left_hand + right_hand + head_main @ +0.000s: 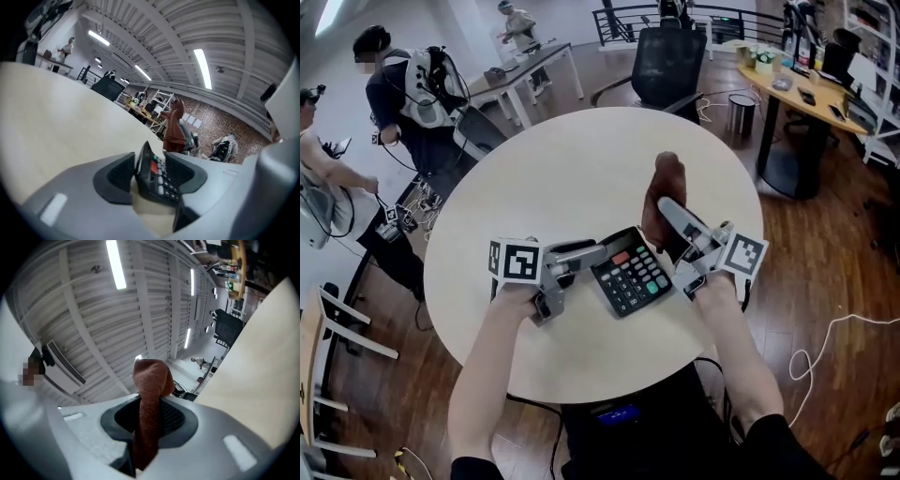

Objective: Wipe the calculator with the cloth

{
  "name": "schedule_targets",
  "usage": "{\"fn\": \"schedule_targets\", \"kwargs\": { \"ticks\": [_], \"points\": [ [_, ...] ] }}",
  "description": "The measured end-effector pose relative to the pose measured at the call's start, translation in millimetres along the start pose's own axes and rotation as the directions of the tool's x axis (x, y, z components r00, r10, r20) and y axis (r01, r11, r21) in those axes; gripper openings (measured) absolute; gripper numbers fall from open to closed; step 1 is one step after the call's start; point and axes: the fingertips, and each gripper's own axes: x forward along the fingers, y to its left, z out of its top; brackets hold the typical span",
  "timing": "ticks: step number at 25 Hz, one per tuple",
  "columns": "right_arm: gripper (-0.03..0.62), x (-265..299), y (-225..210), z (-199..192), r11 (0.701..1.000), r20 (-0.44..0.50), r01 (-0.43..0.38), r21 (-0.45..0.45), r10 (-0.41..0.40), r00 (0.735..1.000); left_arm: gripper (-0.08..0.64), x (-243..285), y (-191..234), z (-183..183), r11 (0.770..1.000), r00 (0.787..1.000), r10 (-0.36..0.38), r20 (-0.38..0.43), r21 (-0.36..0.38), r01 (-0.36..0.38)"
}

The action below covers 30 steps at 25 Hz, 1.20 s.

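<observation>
Two jobs are shared: the calculator (630, 272) is bracketed, unsqueezed, by the left gripper (152, 171) for steadying; the cloth (664, 192) is clenched aloft by the right gripper (149, 418).

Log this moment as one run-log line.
left gripper: jaws open around calculator edge | right gripper: jaws shut on cloth | cloth: in air, not touching calculator

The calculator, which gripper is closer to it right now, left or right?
Left. The left gripper has the calculator's left edge between its jaws. The right gripper is raised by the calculator's far right corner, clamped on the brown cloth.
</observation>
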Motion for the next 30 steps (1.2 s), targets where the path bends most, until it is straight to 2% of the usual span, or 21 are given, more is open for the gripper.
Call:
{"fn": "schedule_targets", "kwargs": {
  "ticks": [1,2,5,7,10,14,16,17,22,26,28,30],
  "points": [
    [0.084,-4.7,3.6,7.2,0.999,0.055,-0.026,0.021,0.025,0.998,0.267,-0.6,-4.2,-1.8,0.999,1.000,-0.019,-0.004,-0.038,0.019],
    [0.084,-9.2,7.4,13.0,0.998,0.105,-0.050,0.032,0.047,0.993,0.314,-0.5,-7.4,-3.5,0.997,1.000,-0.028,-0.007,-0.072,0.028],
    [0.084,-24.7,8.6,26.6,0.995,0.194,-0.087,0.044,0.077,0.978,0.319,11.8,-11.4,-9.6,0.983,0.999,-0.008,-0.032,-0.181,0.002],
    [0.084,-33.3,5.3,34.0,0.995,0.207,-0.094,0.043,0.083,0.975,0.319,20.0,-10.9,-18.4,0.972,0.995,0.026,-0.099,-0.229,-0.049],
    [0.084,-31.7,5.8,32.5,0.993,0.208,-0.106,0.057,0.092,0.974,0.301,14.2,-1.5,-33.0,0.966,0.972,0.073,-0.223,-0.225,-0.124],
    [0.084,-29.6,7.4,29.4,0.991,0.193,-0.116,0.070,0.100,0.976,0.279,28.1,3.2,-29.7,0.970,0.963,0.118,-0.244,-0.179,-0.165],
    [0.084,-23.8,11.8,24.9,0.990,0.191,-0.122,0.074,0.106,0.976,0.190,26.7,7.4,-25.5,0.967,0.961,0.156,-0.227,-0.164,-0.196],
    [0.084,-20.1,14.2,21.3,0.989,0.191,-0.123,0.078,0.107,0.976,0.119,23.2,8.8,-24.3,0.966,0.962,0.165,-0.217,-0.163,-0.202],
    [0.084,-20.7,13.6,18.0,0.987,0.207,-0.125,0.096,0.103,0.973,0.093,22.0,-0.7,-23.1,0.980,0.980,0.131,-0.151,-0.131,-0.151],
    [0.084,-32.7,12.0,31.0,0.990,0.204,-0.128,0.052,0.115,0.972,0.060,19.8,-16.2,-12.6,0.995,0.998,0.056,0.012,-0.087,-0.054],
    [0.084,-36.6,15.5,36.8,0.993,0.180,-0.117,-0.003,0.115,0.977,0.055,4.8,-21.5,-10.9,0.996,0.996,0.003,0.094,-0.084,0.005],
    [0.084,-38.1,19.2,45.1,0.992,0.127,-0.103,-0.077,0.112,0.986,0.057,-8.2,-25.6,-9.7,0.990,0.984,-0.058,0.169,-0.116,0.079]
  ]
}}
